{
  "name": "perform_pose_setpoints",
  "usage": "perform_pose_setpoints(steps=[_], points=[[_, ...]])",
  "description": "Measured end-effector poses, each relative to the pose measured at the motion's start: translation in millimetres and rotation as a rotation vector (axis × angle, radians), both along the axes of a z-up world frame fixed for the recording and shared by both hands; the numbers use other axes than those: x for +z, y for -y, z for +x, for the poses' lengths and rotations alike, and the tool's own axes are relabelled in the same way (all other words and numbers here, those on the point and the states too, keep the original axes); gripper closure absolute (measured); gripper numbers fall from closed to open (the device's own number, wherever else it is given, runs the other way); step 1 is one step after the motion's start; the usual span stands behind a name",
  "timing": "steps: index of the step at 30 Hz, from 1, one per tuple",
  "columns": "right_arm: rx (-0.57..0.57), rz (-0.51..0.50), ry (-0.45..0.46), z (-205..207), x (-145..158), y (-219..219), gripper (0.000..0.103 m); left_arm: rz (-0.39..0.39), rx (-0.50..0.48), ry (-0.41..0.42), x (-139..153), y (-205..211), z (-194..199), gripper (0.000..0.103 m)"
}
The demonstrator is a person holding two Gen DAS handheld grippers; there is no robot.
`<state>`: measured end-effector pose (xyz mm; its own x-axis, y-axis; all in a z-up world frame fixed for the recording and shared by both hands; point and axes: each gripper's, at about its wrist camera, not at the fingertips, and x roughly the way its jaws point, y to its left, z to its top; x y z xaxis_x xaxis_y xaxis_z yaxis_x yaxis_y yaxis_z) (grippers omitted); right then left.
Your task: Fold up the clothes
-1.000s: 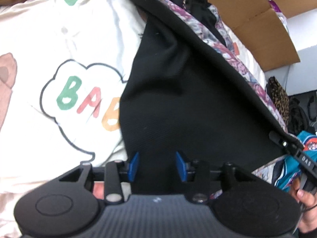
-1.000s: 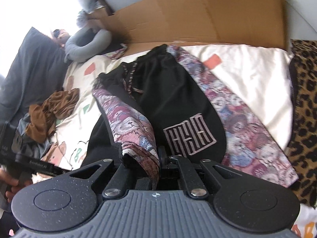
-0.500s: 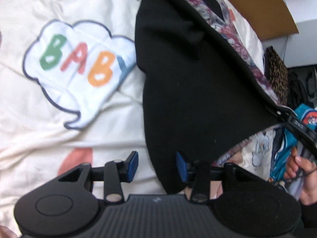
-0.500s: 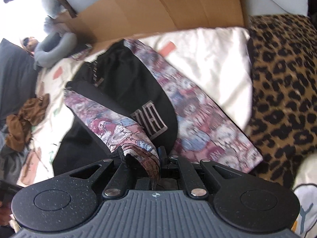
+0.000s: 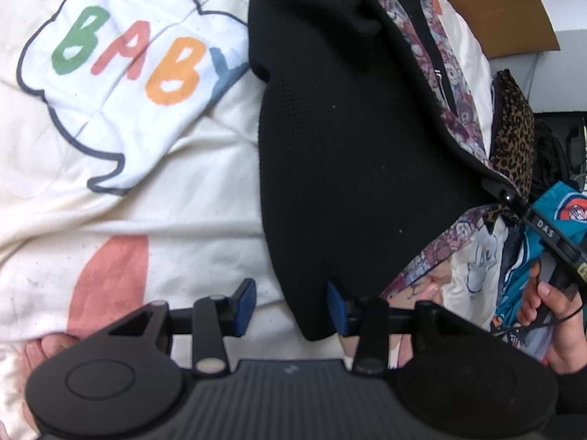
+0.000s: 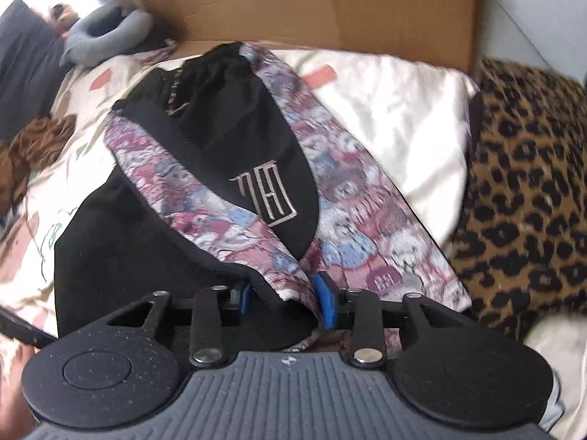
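**Released hem may be slipping out of its fold**

Left wrist view: the left gripper point(image 5: 291, 302) is hovering open over the black knit garment with patterned trim point(image 5: 352, 139) lying on the cream printed bedsheet point(image 5: 154, 198); closing late risks missing the edge.

Right wrist view: the right gripper point(image 6: 284, 299) has just been opening, its blue pads point(image 6: 326, 302) parting around the patterned hem point(image 6: 293, 286), which could be sagging unevenly.

A cream "BABY" quilt point(image 5: 139, 117) underlies everything; on it, a leopard-print blanket point(image 6: 521, 190), cardboard point(image 6: 330, 3), a grey neck pillow point(image 6: 106, 36).
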<state>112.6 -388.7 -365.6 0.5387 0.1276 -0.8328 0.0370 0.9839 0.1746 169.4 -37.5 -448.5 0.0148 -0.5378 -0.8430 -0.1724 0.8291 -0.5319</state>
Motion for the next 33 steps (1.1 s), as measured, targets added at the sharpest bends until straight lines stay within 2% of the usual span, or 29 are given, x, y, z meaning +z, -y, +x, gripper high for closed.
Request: perform_pose_setpoints(steps=[8, 9, 10, 12, 17, 19, 21, 24, 27, 33], points=[[0.1, -0.124, 0.057, 3, 12, -18, 0.063, -0.035, -0.008, 0.019, -6, 5, -3, 0.058], [0.103, -0.133, 0.072, 2, 14, -18, 0.07, -0.043, -0.005, 0.02, -7, 6, -3, 0.058], [0.106, -0.143, 0.084, 1, 17, -18, 0.086, -0.051, -0.001, 0.021, -8, 7, -3, 0.058], [0.109, -0.154, 0.096, 0, 20, -18, 0.095, -0.069, 0.016, 0.029, -11, 8, -3, 0.059], [0.096, -0.174, 0.104, 0, 20, -12, 0.097, -0.111, 0.051, 0.056, -18, 4, -6, 0.06], [0.064, -0.166, 0.094, 0, 19, -4, 0.097, -0.131, 0.063, 0.061, -20, 1, -7, 0.067], [0.026, -0.149, 0.085, 1, 18, 6, 0.097, -0.161, 0.073, 0.052, -21, -2, -8, 0.085], [-0.017, -0.118, 0.075, 2, 16, 20, 0.097, -0.228, 0.113, 0.033, -22, -7, -9, 0.095], [-0.044, -0.092, 0.075, 3, 19, 28, 0.097, -0.257, 0.106, 0.038, -16, -9, -9, 0.099], [-0.049, -0.094, 0.086, 2, 26, 37, 0.097, -0.328, 0.098, 0.043, 2, -7, -4, 0.099]])
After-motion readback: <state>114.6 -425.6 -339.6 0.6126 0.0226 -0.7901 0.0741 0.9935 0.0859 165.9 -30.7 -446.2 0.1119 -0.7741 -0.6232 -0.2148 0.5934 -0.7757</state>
